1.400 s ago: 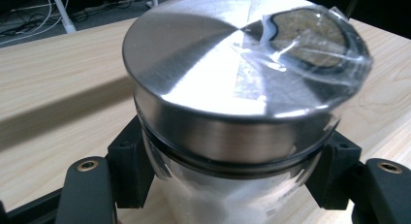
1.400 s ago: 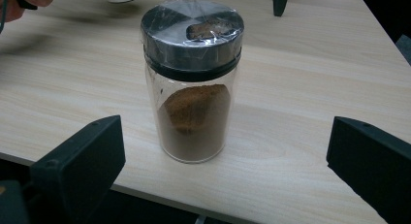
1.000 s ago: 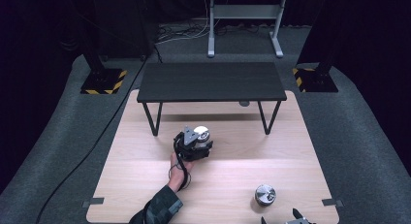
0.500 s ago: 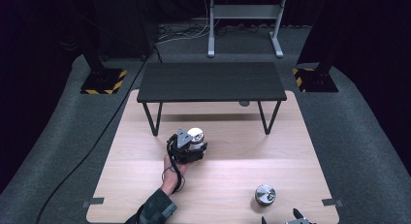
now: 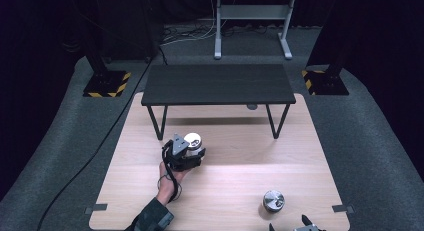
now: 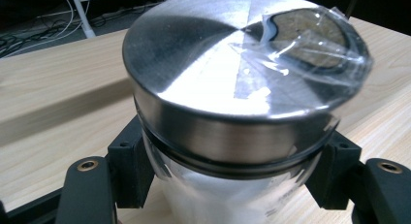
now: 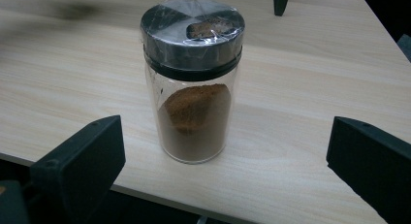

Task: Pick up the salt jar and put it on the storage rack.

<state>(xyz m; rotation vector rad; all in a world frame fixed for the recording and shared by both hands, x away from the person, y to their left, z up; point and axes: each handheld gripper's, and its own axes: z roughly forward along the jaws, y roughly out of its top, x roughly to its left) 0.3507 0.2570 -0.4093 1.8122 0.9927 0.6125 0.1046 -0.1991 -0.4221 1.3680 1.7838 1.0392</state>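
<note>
The left gripper (image 5: 186,152) clamps its fingers (image 6: 128,168) on a white-powder shaker jar (image 6: 242,117); the right gripper (image 7: 223,166) has its fingers wide, a brown-spice jar (image 7: 194,83) just ahead between them.

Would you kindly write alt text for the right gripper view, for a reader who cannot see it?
A glass spice jar with a metal lid, about half full of brown powder, stands upright on the pale wooden table. The right gripper faces it, its two black jaws standing wide apart on either side and touching nothing.
</note>
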